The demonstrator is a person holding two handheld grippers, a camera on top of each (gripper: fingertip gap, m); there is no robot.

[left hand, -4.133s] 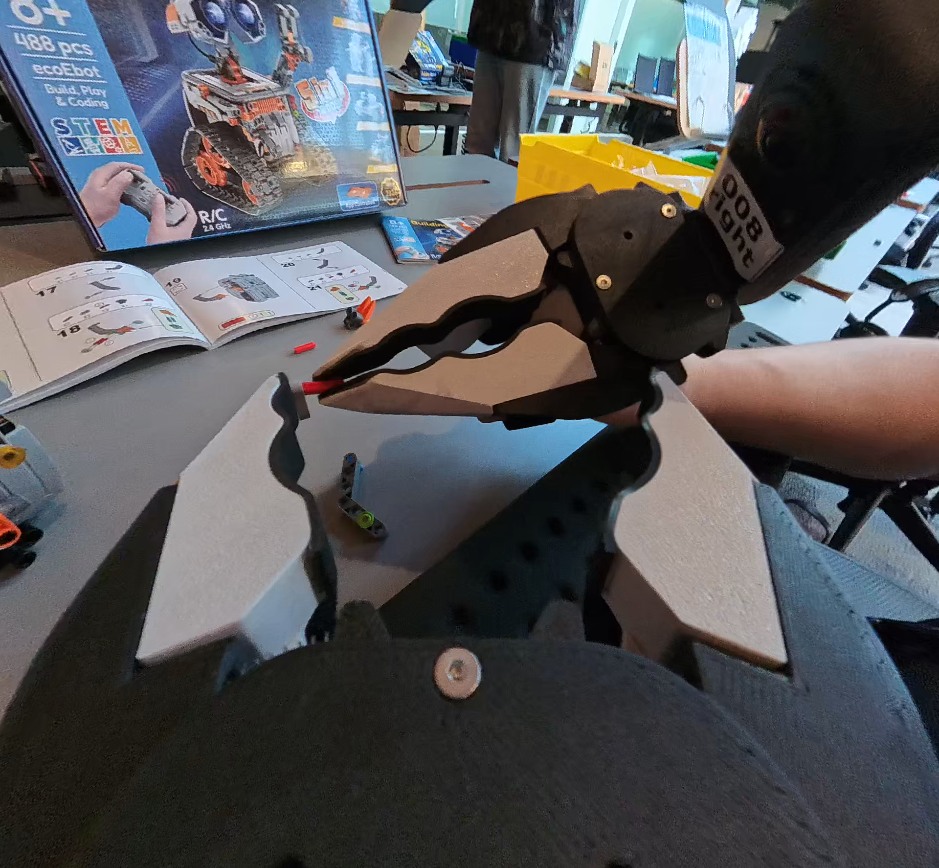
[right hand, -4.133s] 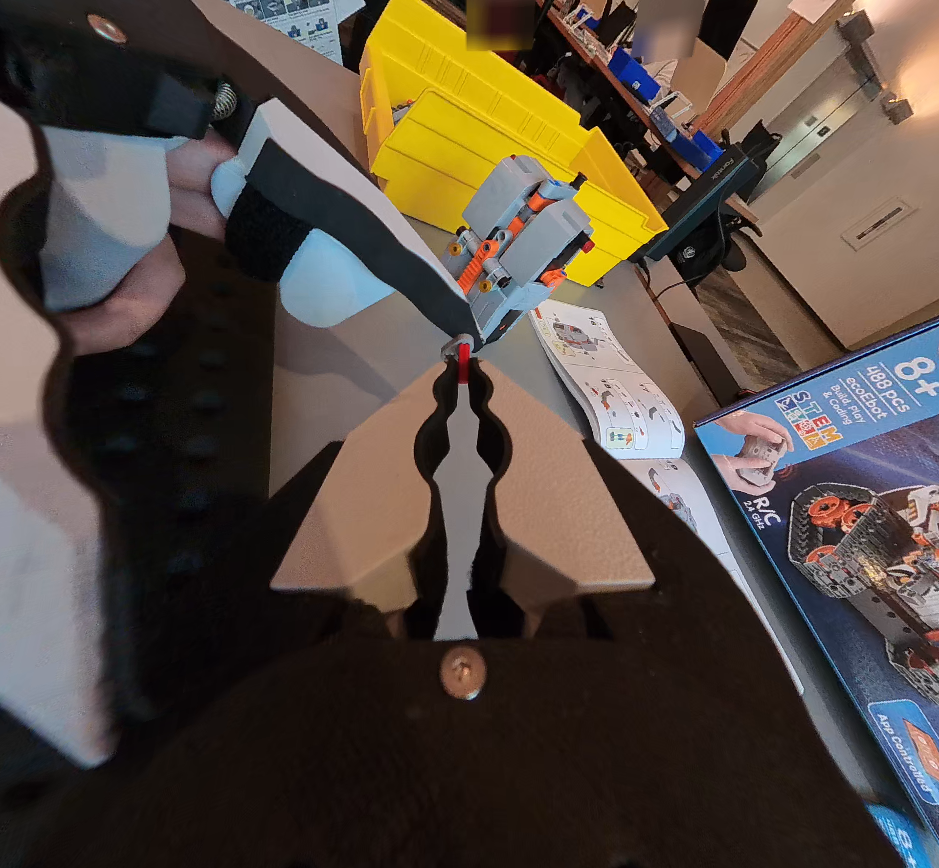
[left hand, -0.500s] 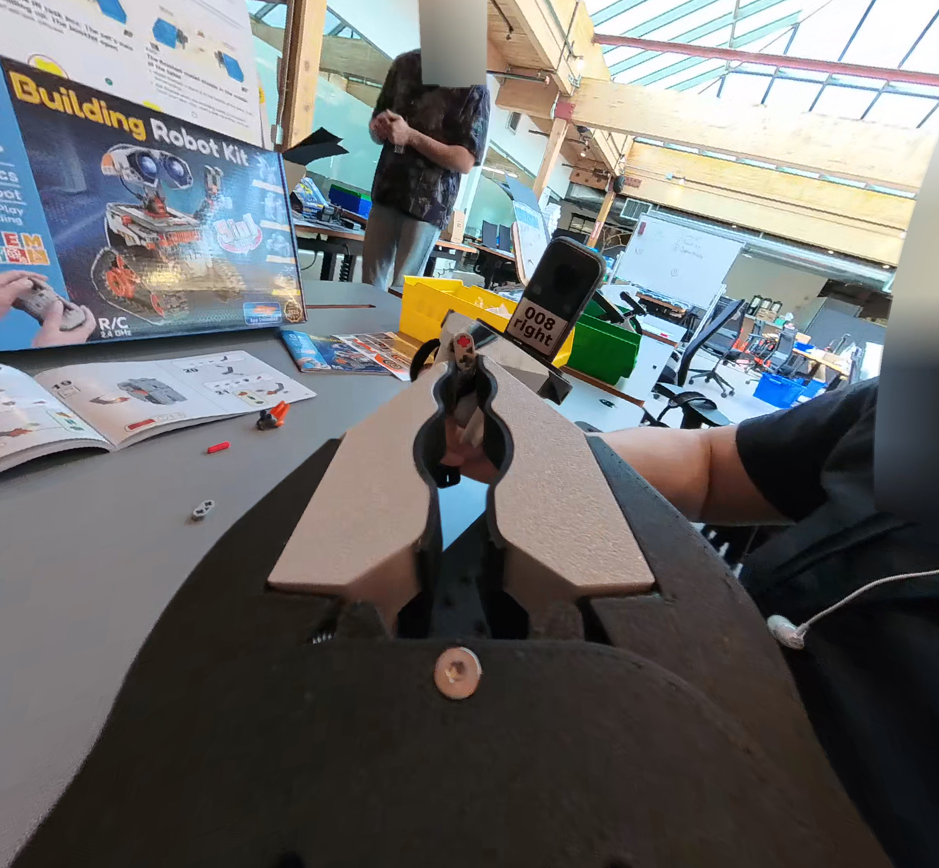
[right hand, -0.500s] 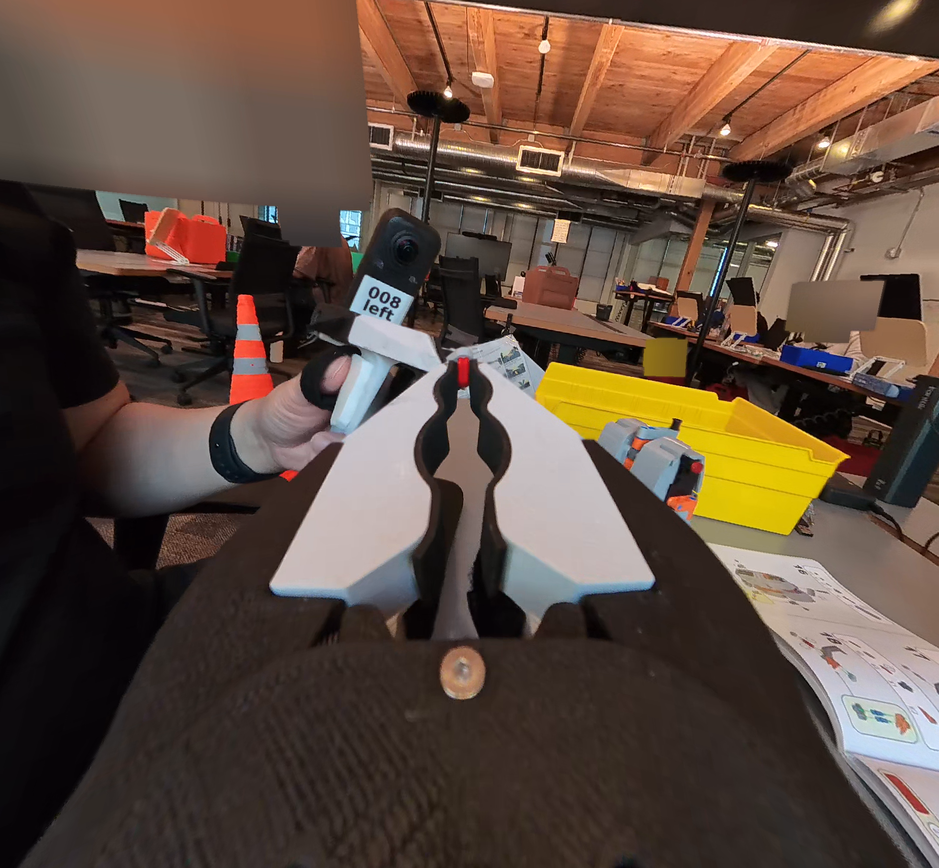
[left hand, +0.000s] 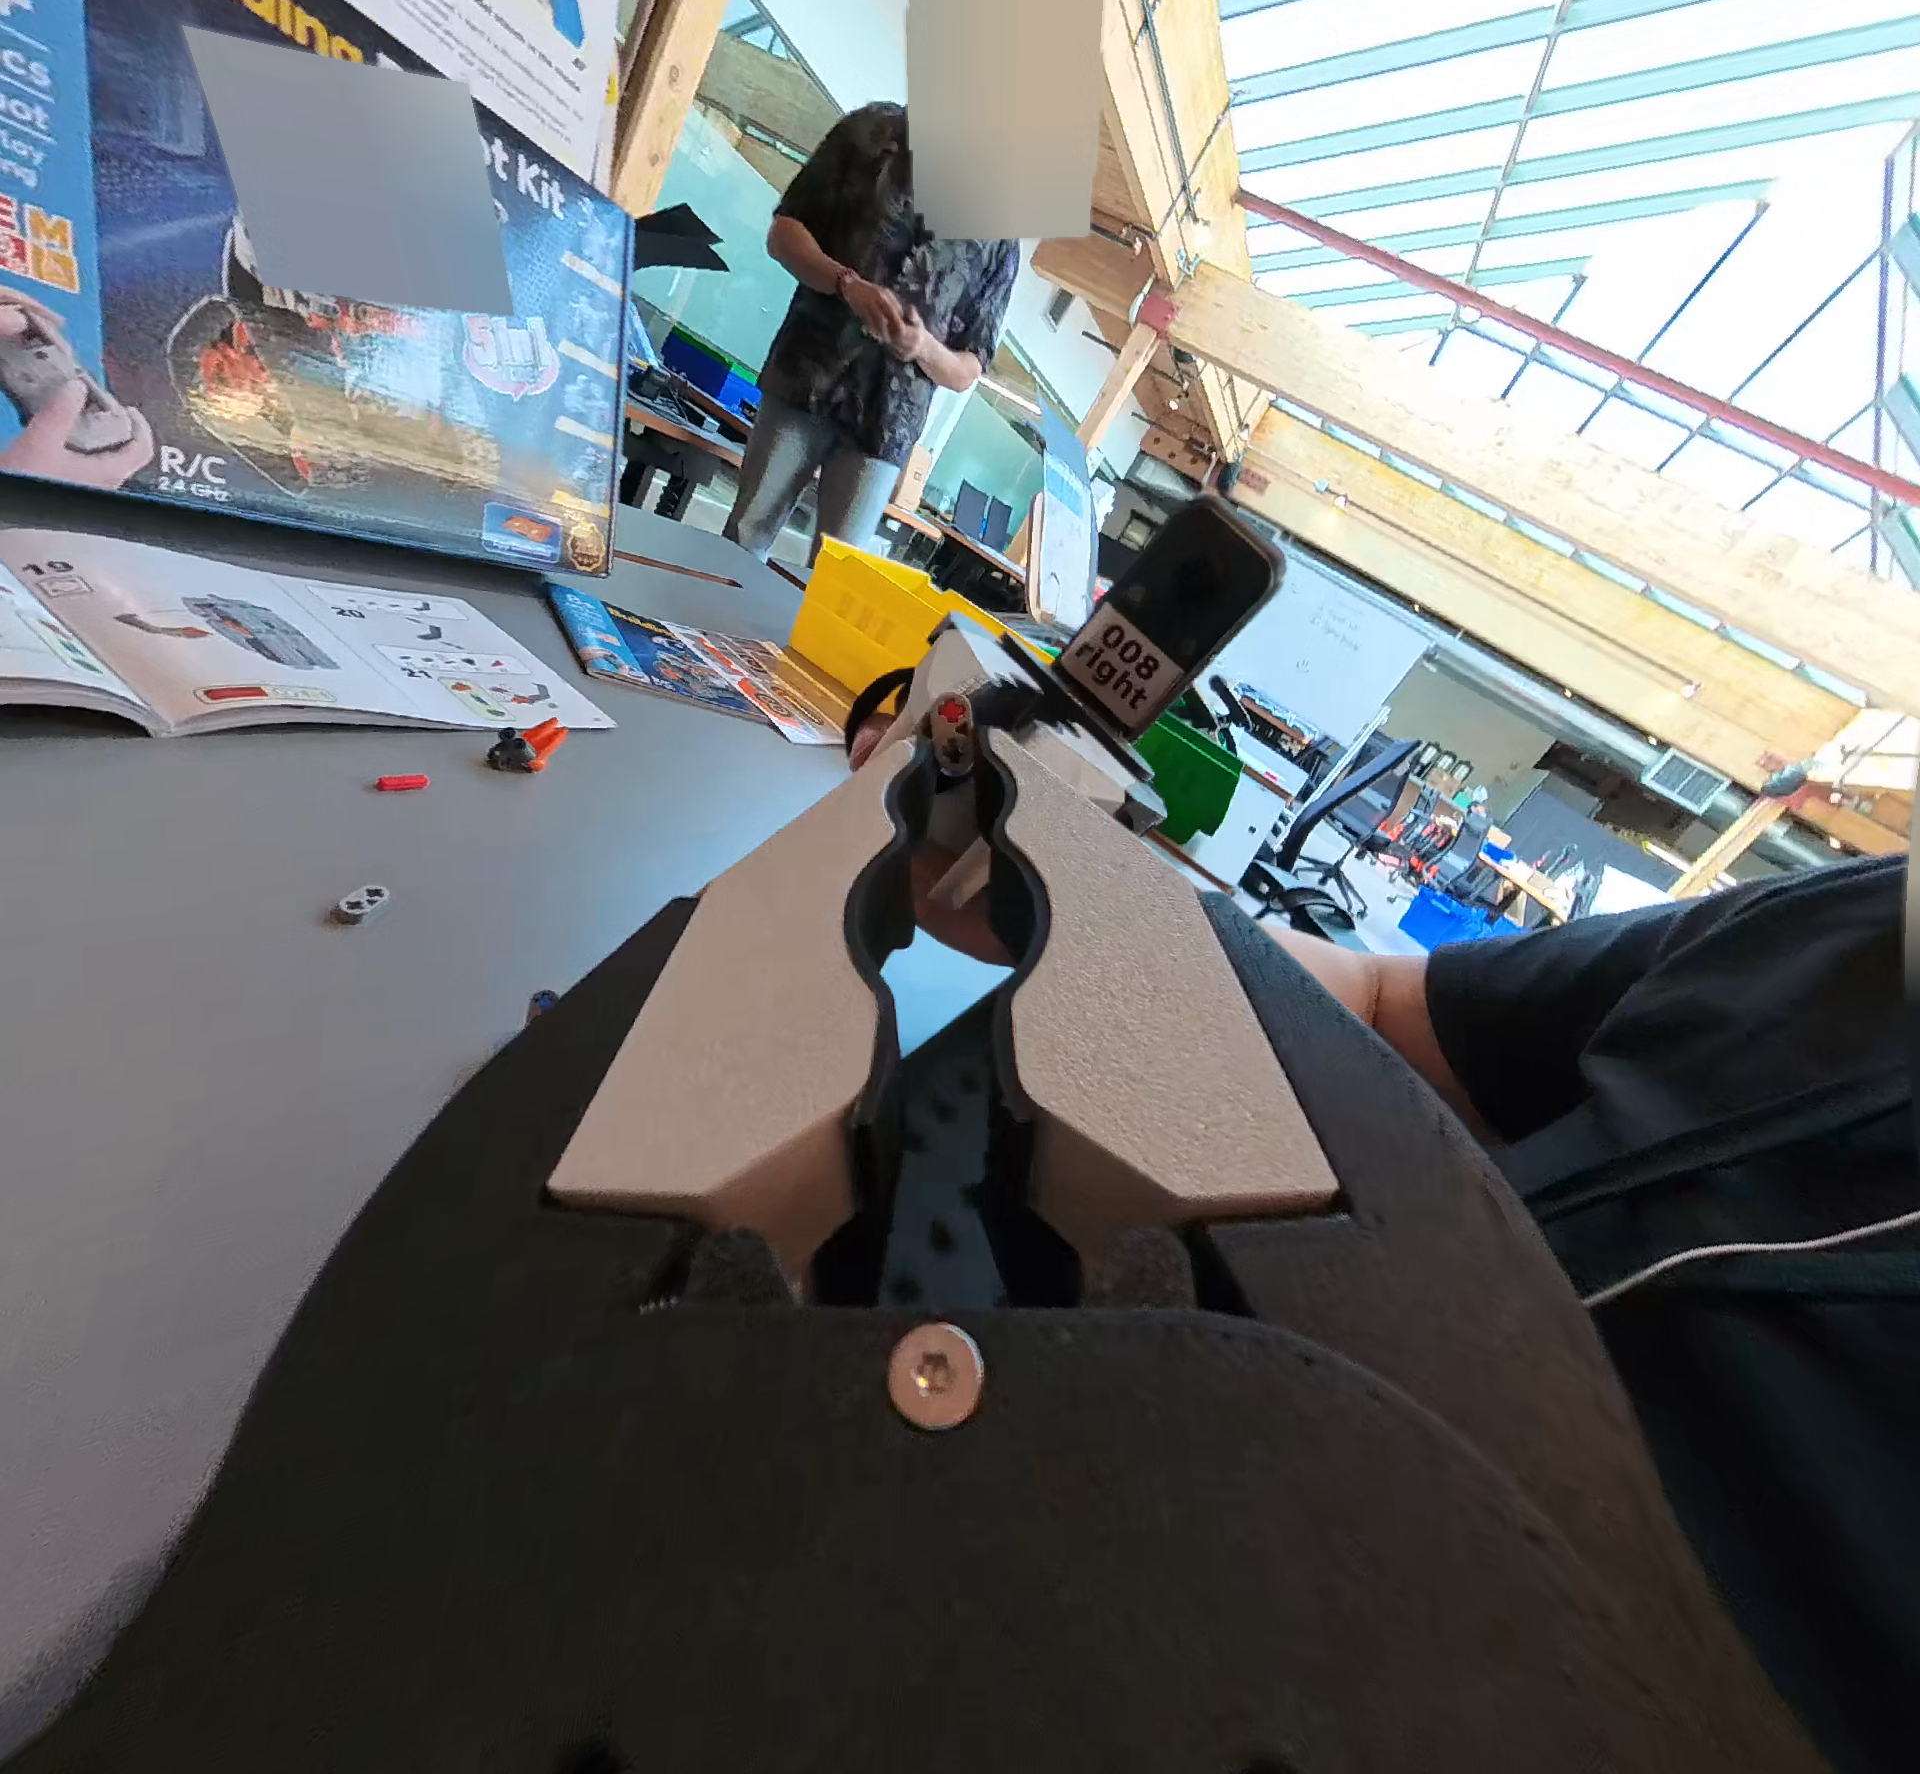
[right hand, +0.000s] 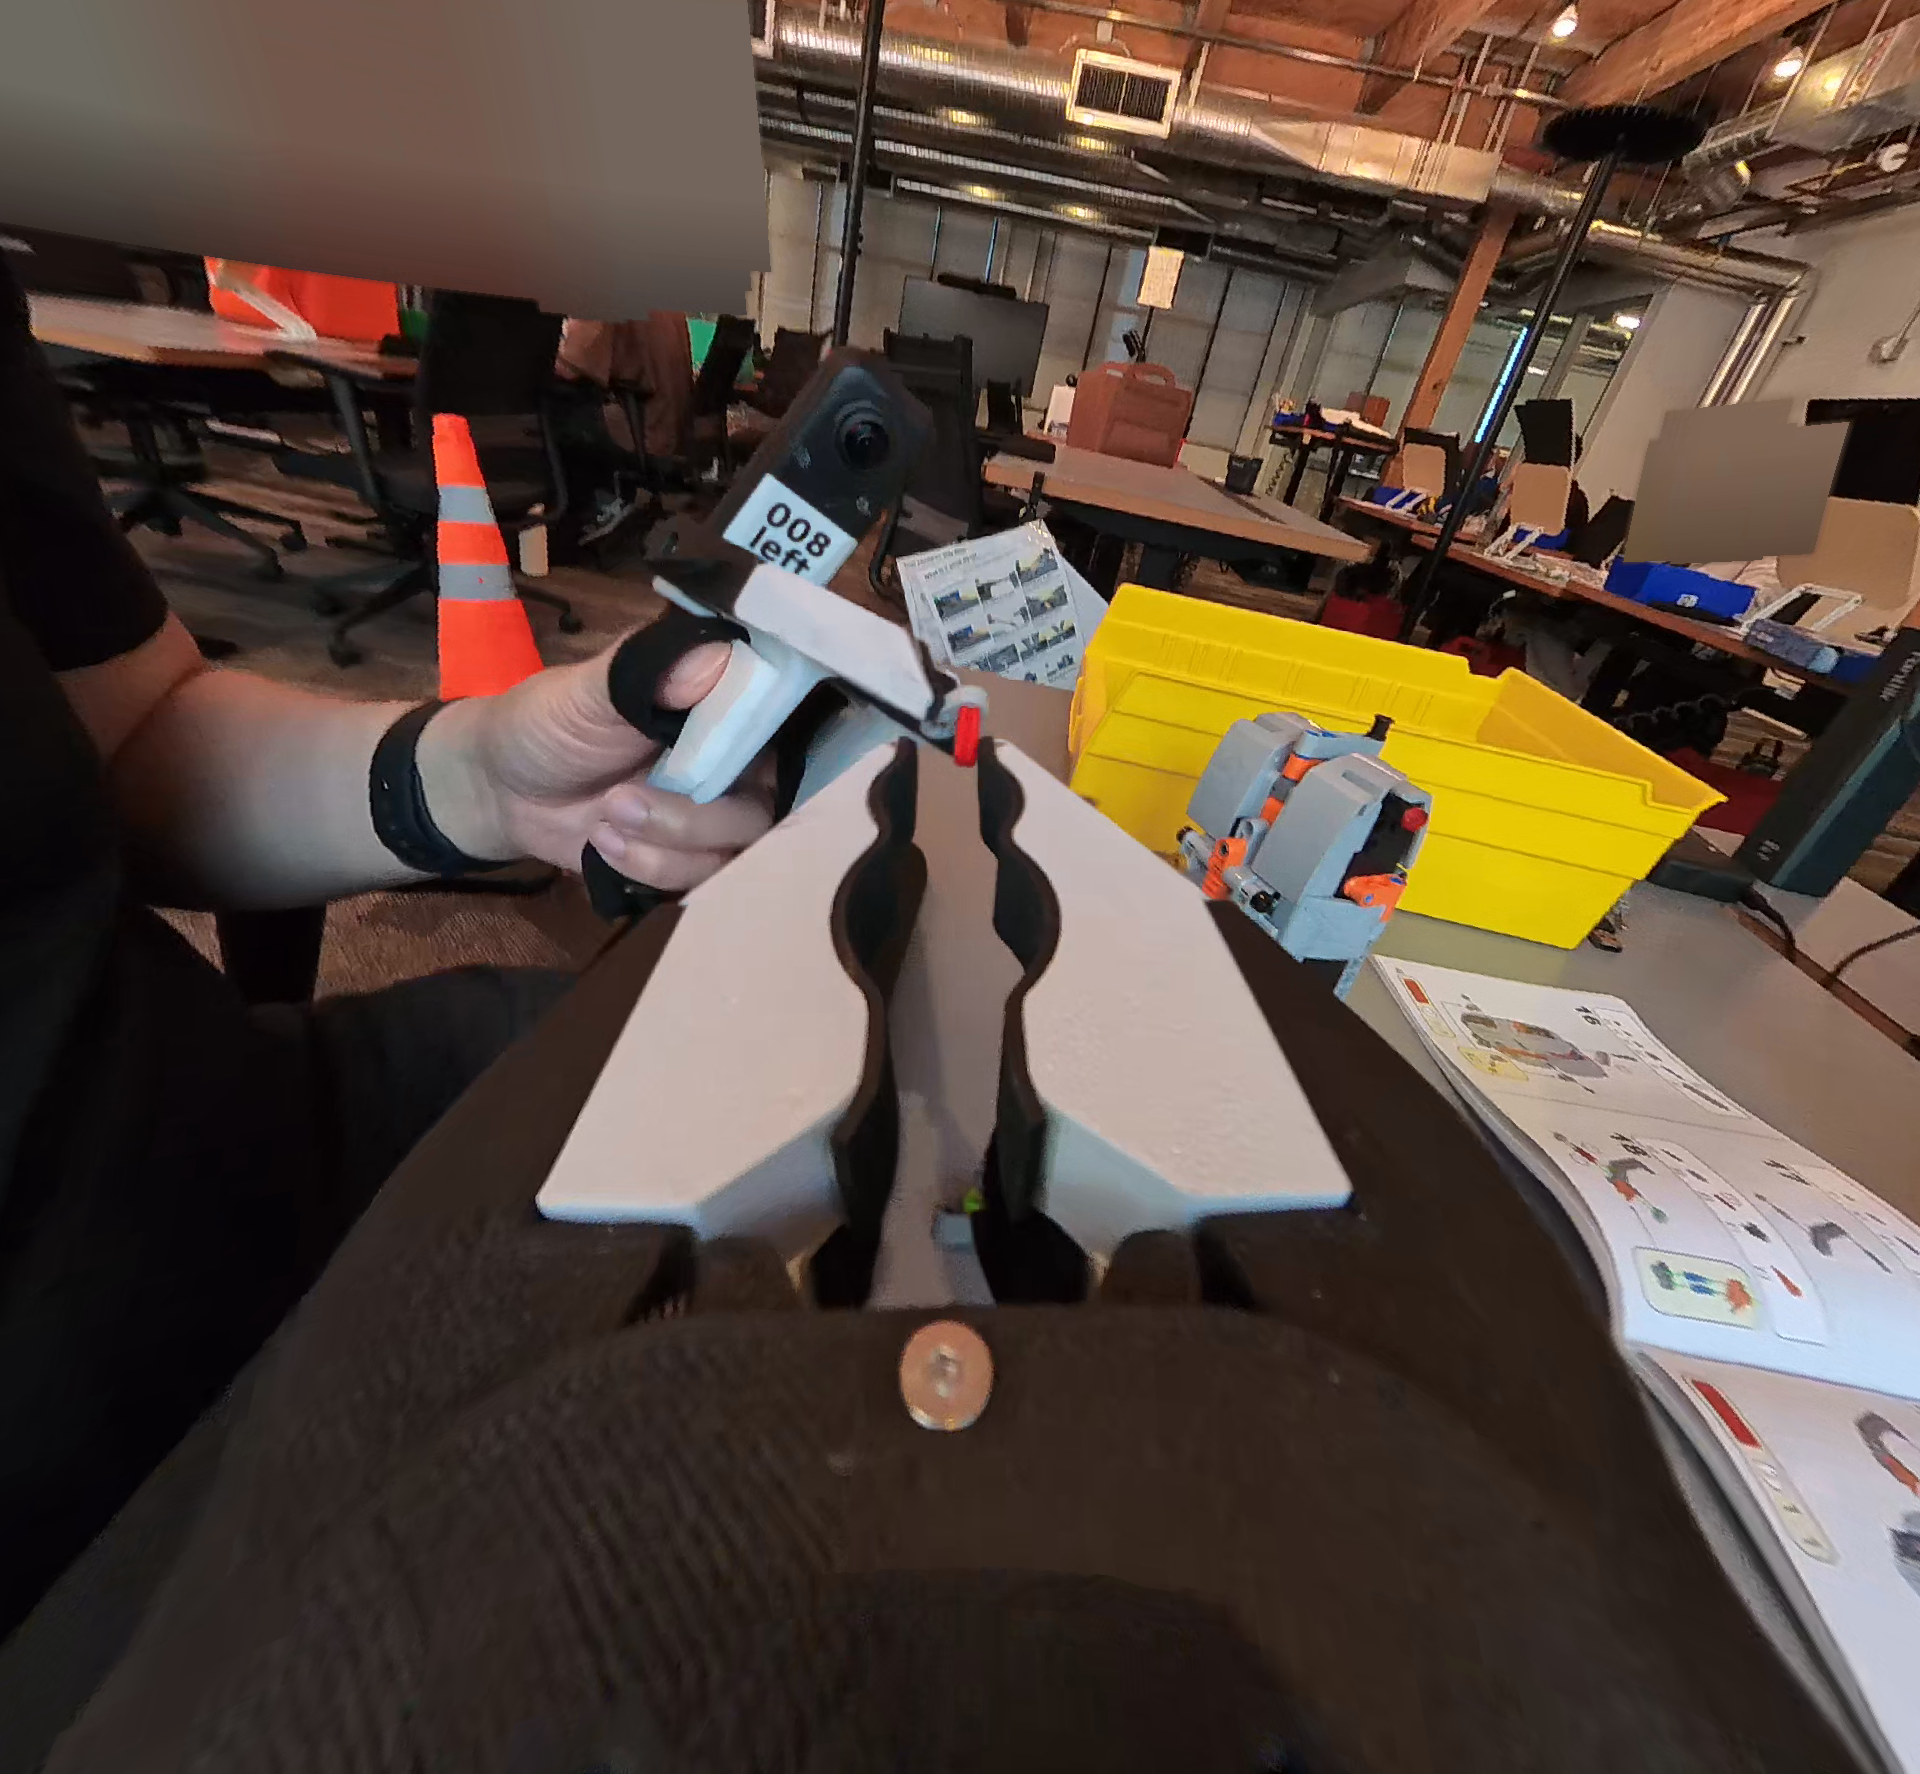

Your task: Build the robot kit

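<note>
Gripping a grey piece (left hand: 952,745), left jaws; right jaws seemingly apart, both labelled.

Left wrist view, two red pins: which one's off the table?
The red pin in the grey piece pinched by the left claw, in the air. The other red pin lies flat on the table by the manual.

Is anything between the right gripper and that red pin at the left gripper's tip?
Nothing visible. The red pin sticks out of a small grey piece pinched by the left gripper, right between the right gripper's parted fingertips.
</note>
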